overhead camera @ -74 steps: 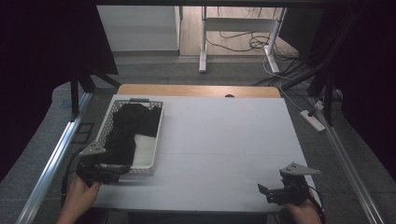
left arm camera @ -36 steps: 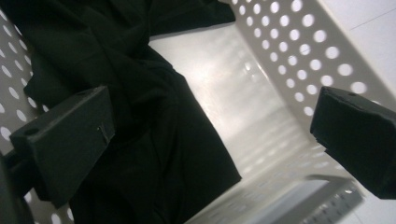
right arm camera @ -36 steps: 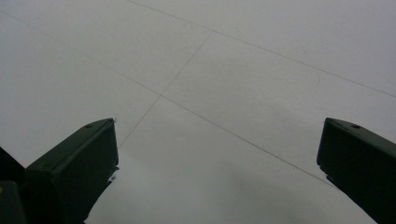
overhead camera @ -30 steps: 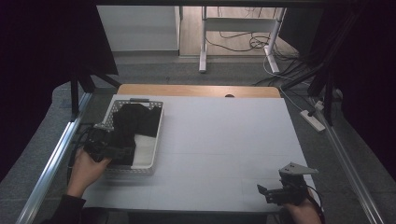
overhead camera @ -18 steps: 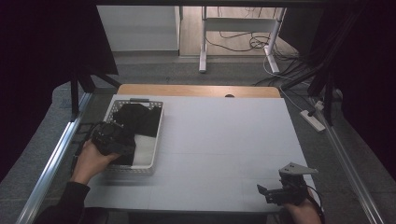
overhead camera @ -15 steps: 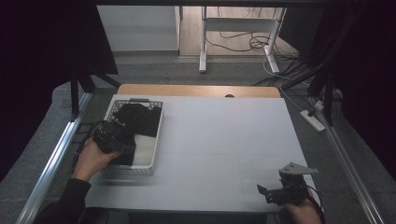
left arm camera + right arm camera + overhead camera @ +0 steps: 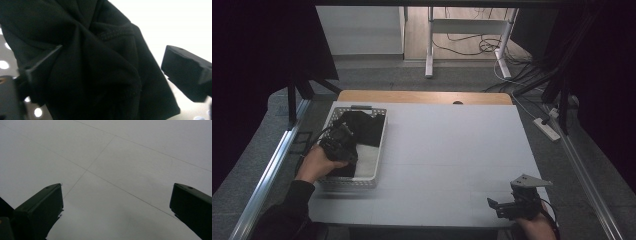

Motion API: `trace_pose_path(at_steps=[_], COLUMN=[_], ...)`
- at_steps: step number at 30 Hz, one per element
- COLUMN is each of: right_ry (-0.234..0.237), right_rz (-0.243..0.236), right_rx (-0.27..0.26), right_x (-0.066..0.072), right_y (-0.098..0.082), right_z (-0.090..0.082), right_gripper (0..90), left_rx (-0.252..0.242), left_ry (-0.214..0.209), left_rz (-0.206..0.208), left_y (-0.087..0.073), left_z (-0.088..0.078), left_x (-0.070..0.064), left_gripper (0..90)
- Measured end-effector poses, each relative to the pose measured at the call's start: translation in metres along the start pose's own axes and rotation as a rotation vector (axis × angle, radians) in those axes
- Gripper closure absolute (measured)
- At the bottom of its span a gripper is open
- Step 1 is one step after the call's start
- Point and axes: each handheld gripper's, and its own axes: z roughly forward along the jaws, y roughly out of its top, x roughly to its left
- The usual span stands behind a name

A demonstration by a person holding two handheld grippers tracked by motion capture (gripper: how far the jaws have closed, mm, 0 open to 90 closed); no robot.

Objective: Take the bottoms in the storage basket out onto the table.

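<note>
A white perforated basket (image 7: 380, 145) stands at the table's left side with a crumpled black cloth (image 7: 364, 127) in it. My left gripper (image 7: 340, 142) reaches into the basket from its left side, down onto the cloth. In the left gripper view the black cloth (image 7: 100, 75) bulges between the jaws of the left gripper (image 7: 112, 57); the jaws have just been closing, and the right one still stands off the fabric. My right gripper (image 7: 496, 207) rests near the table's front right corner, and in its own view the right gripper (image 7: 116, 186) is open over the bare white tabletop (image 7: 125, 157).
The white table (image 7: 452, 150) has a wooden strip (image 7: 422, 96) along its far edge. A metal rail (image 7: 272, 170) runs along the left side. A power strip (image 7: 546, 129) and cables lie on the floor to the right.
My left hand has moved from the basket's near left corner forward into the basket and lowered onto the black cloth. The right gripper has stayed put.
</note>
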Motion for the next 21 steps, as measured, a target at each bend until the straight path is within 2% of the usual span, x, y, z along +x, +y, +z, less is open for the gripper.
trace_pose_path(at_steps=[2,4,7,10,14,16,19,21], right_ry=[0.000,0.000,0.000,0.001,0.002,-0.001,0.000,0.000], right_rz=[0.000,0.000,-0.001,0.000,-0.004,-0.006,-0.005,-0.003], right_rx=[0.001,0.000,0.000,0.000,0.001,0.002,0.003,0.000], right_x=[0.000,0.000,0.000,0.000,0.000,0.001,0.000,0.000], right_y=[0.000,0.000,0.000,0.000,0.000,0.000,0.000,0.000], right_z=[0.000,0.000,0.000,0.000,0.000,0.000,0.000,0.000], right_gripper=[0.0,0.0,0.0,0.0,0.0,0.0,0.0,0.0], left_rx=[0.028,0.050,0.036,0.016,0.015,0.020,0.018,-0.003], left_ry=[0.021,0.019,0.007,0.014,0.040,0.042,0.040,0.023], left_rz=[0.003,0.006,-0.012,-0.009,0.009,0.018,0.019,0.028], left_y=[0.003,0.006,0.008,0.006,0.005,0.006,0.006,0.005], left_z=[0.004,0.010,0.012,0.009,0.006,0.005,0.004,0.001], left_x=[0.000,0.001,0.003,0.001,-0.001,-0.002,-0.002,-0.001], left_gripper=[13.8,14.2,16.6,28.6,55.1,65.5,71.4,73.7])
